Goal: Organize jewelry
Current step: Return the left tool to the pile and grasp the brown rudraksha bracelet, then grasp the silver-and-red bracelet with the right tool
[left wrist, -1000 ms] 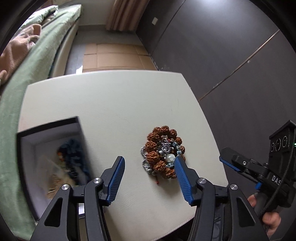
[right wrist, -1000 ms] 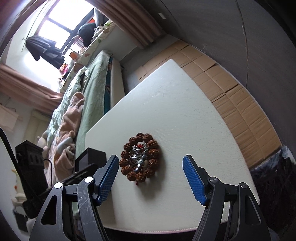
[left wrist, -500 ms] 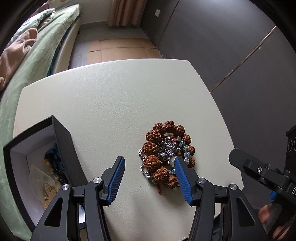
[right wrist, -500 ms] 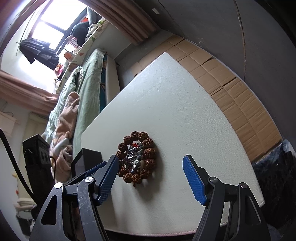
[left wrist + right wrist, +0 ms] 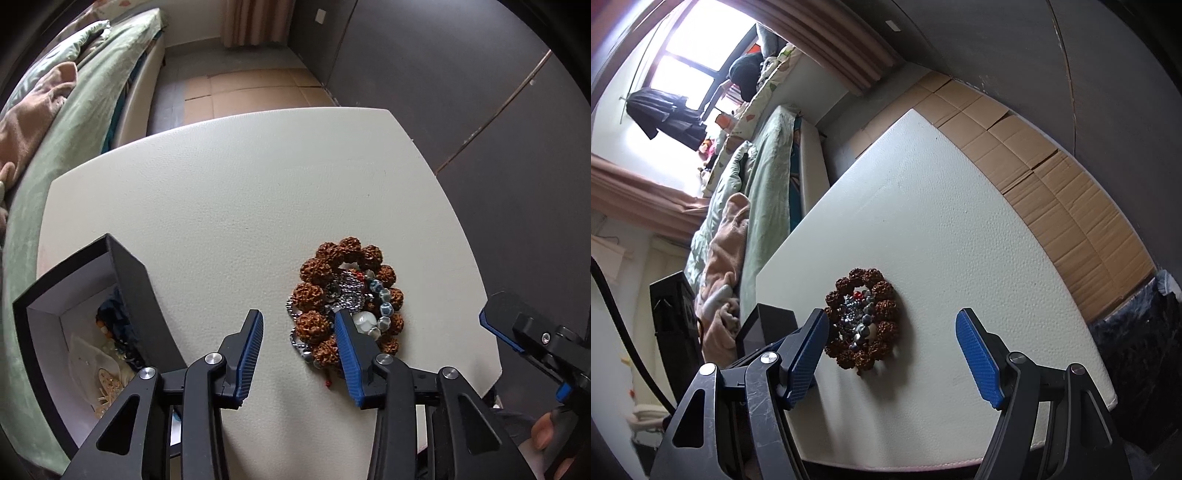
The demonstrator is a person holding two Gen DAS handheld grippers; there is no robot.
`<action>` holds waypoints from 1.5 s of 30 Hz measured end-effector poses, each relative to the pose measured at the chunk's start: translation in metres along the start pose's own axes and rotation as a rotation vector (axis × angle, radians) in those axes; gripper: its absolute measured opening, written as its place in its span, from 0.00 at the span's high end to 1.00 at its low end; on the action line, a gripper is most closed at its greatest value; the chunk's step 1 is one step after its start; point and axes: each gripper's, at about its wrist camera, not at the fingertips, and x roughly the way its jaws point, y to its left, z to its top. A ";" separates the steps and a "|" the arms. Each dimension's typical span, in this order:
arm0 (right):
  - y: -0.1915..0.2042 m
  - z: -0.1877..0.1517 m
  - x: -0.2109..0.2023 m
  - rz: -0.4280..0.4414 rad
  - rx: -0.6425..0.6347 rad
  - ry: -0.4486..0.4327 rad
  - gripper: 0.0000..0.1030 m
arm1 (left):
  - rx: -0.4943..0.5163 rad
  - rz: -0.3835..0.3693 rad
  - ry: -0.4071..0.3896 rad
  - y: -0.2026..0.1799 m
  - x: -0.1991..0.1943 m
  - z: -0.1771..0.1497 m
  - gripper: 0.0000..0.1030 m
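One jewelry pile (image 5: 345,306), one box (image 5: 74,332), two tongs

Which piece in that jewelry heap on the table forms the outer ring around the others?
The brown rough-bead bracelet. Its large knobbly beads circle the heap, while the silver chain and the blue-and-white bead strand lie bunched inside it.

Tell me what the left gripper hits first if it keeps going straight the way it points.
Probably bare white table: the left gripper is open, with the jewelry pile just right of its line. Depth is uncertain.
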 end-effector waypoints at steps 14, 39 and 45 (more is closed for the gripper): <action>-0.001 -0.002 0.001 -0.009 0.001 0.008 0.29 | 0.024 -0.042 -0.011 -0.007 0.000 -0.006 0.72; 0.016 -0.003 0.026 -0.011 -0.020 0.071 0.50 | 0.078 -0.127 -0.256 -0.004 -0.110 0.005 0.81; 0.027 -0.006 0.040 -0.032 -0.064 0.100 0.67 | 0.049 -0.120 -0.267 0.012 -0.115 0.007 0.81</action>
